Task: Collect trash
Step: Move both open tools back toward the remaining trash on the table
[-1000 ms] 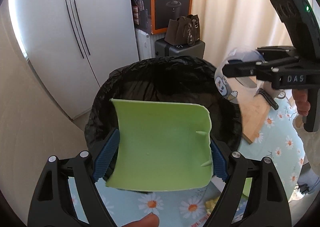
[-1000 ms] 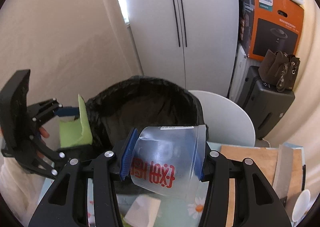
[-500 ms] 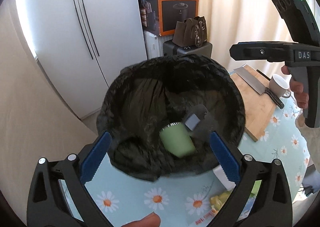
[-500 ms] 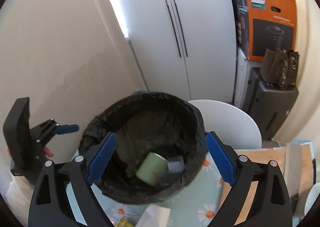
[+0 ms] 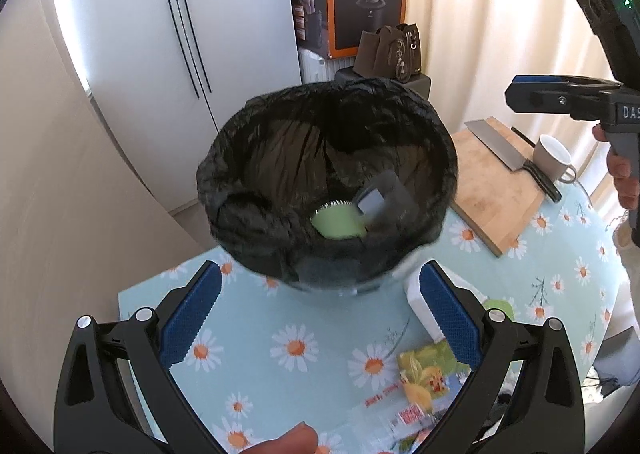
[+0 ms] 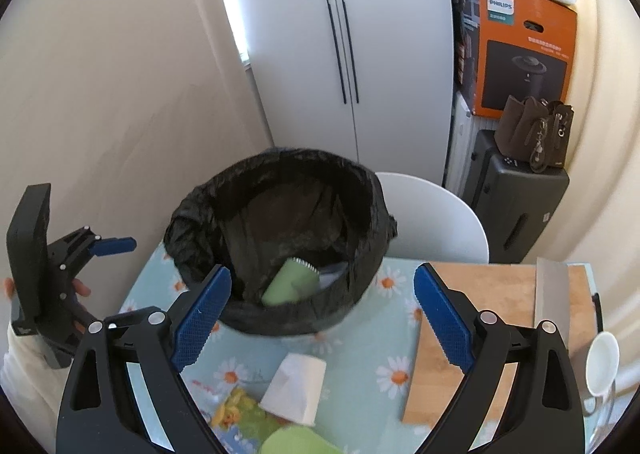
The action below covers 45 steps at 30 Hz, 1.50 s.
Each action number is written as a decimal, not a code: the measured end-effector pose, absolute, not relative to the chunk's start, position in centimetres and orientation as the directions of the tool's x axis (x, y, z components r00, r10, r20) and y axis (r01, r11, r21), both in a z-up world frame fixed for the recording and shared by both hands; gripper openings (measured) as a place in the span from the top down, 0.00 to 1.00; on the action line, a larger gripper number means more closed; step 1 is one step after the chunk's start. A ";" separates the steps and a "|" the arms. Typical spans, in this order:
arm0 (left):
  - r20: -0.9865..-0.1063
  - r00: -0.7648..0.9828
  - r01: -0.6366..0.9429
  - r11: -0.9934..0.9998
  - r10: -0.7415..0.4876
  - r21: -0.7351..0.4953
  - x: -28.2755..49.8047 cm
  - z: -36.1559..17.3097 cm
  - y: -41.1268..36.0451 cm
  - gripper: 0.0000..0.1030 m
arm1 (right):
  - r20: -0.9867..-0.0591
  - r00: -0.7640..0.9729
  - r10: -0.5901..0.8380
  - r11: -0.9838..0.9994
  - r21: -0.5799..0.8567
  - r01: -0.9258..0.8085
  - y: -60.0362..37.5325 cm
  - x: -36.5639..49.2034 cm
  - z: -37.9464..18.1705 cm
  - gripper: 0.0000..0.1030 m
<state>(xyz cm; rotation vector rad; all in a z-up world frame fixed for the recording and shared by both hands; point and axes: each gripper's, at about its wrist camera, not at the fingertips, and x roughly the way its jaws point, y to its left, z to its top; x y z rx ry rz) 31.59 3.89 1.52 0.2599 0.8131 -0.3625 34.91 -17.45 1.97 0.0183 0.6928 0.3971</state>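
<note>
Trash remains on the tabletop [image 6: 360, 338]: a white cup [image 6: 296, 390] near the bin [image 6: 280, 238]. Left claw [image 5: 320, 318] and right claw [image 6: 322, 314] hang released, empty; a careless reach could tip that bin.

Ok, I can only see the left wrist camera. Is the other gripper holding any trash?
Observer: No. In the right wrist view the right gripper is open, with nothing between its pads.
Operator: What's the white thing poking out by the bin?
Observer: It's a white paper cup lying on its side on the table, a little apart from the bin.
Operator: Is anything behind the bin?
Observer: Yes, a white chair stands just behind it at the table's edge.
</note>
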 end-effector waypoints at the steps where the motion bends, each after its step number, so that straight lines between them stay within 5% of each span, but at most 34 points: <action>1: -0.744 0.636 0.403 0.911 -0.205 0.094 31.1 1.4 3.9 0.06 | -0.620 0.699 0.358 0.927 0.144 -0.347 -17.5 34.5 1.9 0.14; 26: -0.813 0.559 0.308 0.951 -0.162 0.022 24.8 -3.4 4.6 0.06 | -0.685 0.630 0.366 0.907 0.112 -0.406 -17.9 27.3 -0.9 0.14; 45: -0.885 0.424 0.309 0.949 -0.191 -0.057 22.5 -10.1 3.9 0.06 | -0.798 0.488 0.355 0.853 0.063 -0.517 -17.5 24.9 -9.1 0.14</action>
